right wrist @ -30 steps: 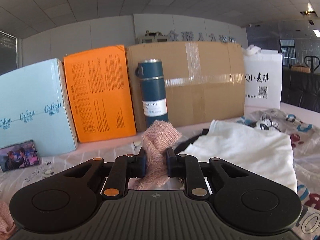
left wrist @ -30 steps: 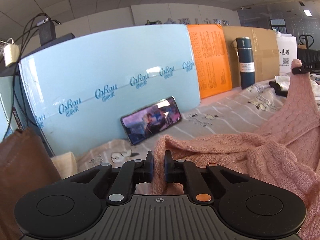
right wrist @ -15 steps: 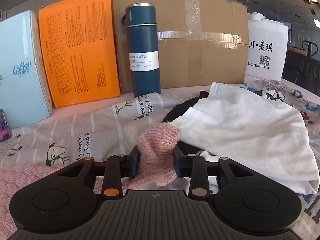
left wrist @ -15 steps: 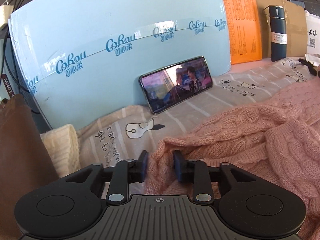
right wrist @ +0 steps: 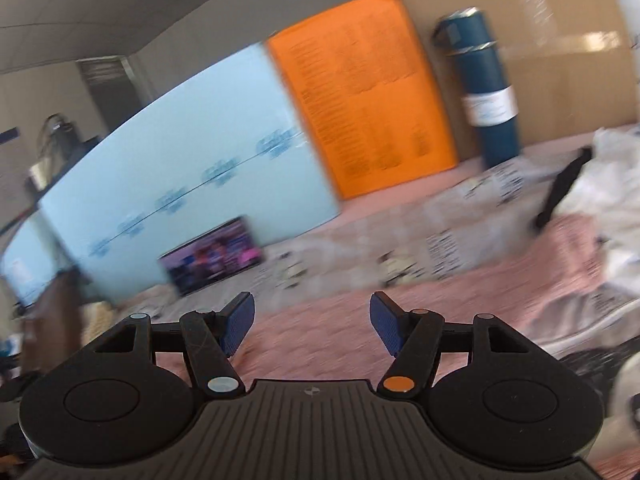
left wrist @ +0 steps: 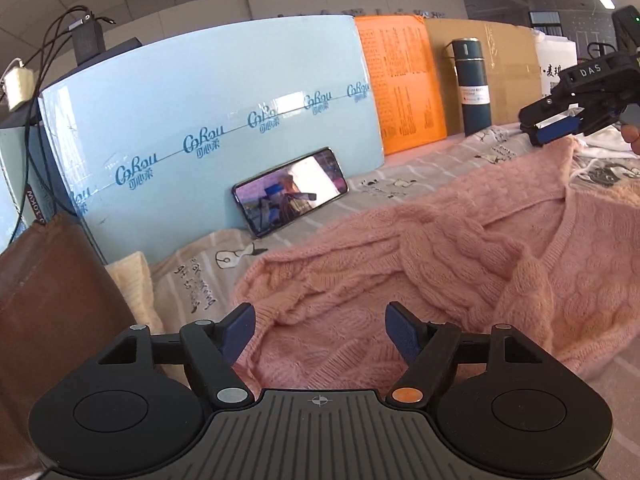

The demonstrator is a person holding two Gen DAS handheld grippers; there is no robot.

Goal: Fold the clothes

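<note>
Nearest, the left claw (left wrist: 318, 330) gapes empty over the pink sweater (left wrist: 460, 264) lying rumpled mid-frame on the printed sheet (left wrist: 400, 184); the right claw (right wrist: 312, 326), also spread, could snag loose knit, or knock the phone (left wrist: 290, 192) beyond.

phone (left wrist: 290, 192); blue flask (left wrist: 474, 86); orange box (left wrist: 400, 80)
</note>
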